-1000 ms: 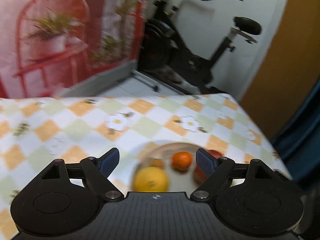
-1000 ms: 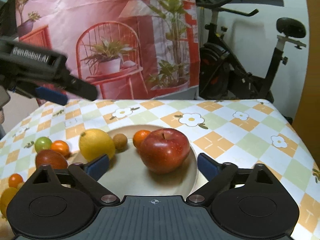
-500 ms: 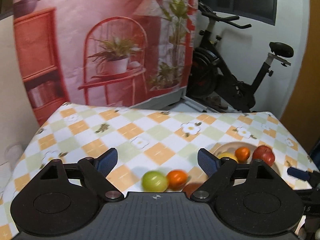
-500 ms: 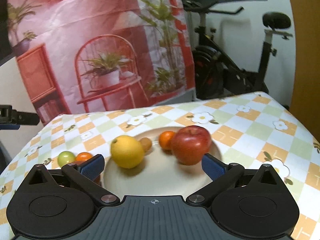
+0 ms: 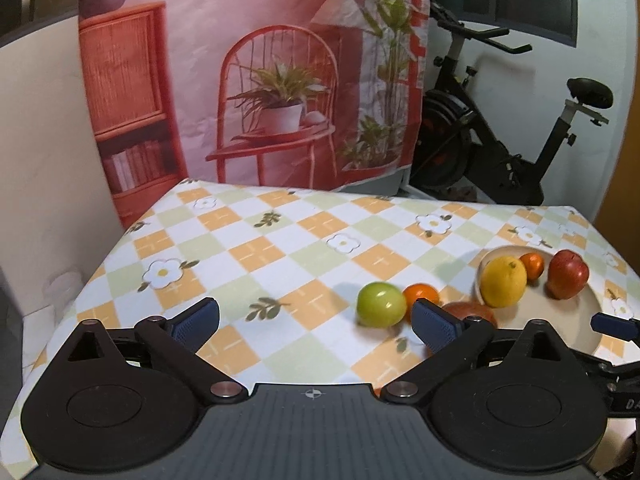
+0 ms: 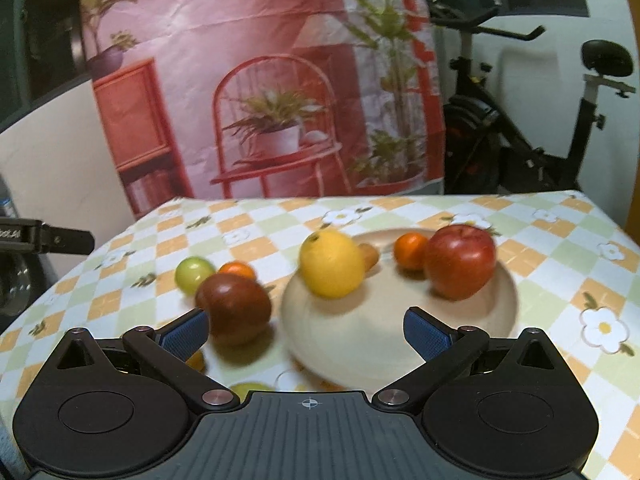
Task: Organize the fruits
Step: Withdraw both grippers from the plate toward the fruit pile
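Left gripper (image 5: 316, 322): jaws opening, wide apart, nothing between them – just bare tablecloth (image 5: 260, 248) under the gap.
Right gripper (image 6: 306, 330): jaws spread as wide as they go, empty, hovering over the near rim of the plate (image 6: 400, 344).
Plate contents: a yellow lemon (image 6: 331, 264) on the left side, a red apple (image 6: 460, 260) on the right, a small orange (image 6: 410, 250) just beside the apple, and a little brown fruit (image 6: 370, 256) peeking out behind the lemon (too blurred to say what it is).
Off the plate: a green apple (image 5: 380, 304) touching a second small orange (image 5: 420, 296), both on the cloth left of the plate.
Dark red fruit (image 6: 234, 308): also on the cloth, nearer the camera than those two, just beside the plate's left edge and close to the right gripper's left fingertip.
More fruit: something yellowish (image 6: 244, 390) sits low by the right gripper body – mostly hidden.
Background: a printed backdrop (image 5: 256, 80) with a red chair, and an exercise bike (image 5: 500, 140) to the right of it.
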`<state>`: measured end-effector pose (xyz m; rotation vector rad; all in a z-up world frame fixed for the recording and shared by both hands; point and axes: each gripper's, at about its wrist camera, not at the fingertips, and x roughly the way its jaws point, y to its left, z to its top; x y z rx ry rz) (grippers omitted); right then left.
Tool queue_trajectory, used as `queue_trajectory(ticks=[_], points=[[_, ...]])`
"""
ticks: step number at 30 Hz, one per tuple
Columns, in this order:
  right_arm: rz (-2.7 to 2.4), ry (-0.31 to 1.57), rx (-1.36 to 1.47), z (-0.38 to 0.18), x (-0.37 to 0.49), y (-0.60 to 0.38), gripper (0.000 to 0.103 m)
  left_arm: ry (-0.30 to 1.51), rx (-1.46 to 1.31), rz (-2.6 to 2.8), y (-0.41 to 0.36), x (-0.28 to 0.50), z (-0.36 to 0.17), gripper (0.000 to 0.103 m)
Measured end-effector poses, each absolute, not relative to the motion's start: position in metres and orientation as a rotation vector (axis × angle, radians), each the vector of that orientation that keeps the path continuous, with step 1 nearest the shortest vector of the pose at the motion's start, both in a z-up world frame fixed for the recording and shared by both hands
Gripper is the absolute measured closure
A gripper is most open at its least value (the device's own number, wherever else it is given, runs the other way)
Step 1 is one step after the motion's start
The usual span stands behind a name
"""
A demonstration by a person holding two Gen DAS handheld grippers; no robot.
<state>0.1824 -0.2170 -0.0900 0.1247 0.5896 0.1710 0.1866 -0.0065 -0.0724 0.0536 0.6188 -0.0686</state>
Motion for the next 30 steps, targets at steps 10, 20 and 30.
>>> queue_trajectory(ticks=[10,20,30], points=[[0.209,0.610,0.090,-0.090,0.177,-0.205,0.000,0.618,0.054,-0.066,-0.005,0.180,-0.075,0.000],[0.250,0.622,0.066,-0.091,0.170,-0.204,0.000,0.617,0.025,-0.089,0.002,0.173,-0.086,0.000],[0.252,0.640,0.038,-0.096,0.166,-0.206,0.000,0.622,0.061,-0.101,0.000,0.169,-0.090,0.000]])
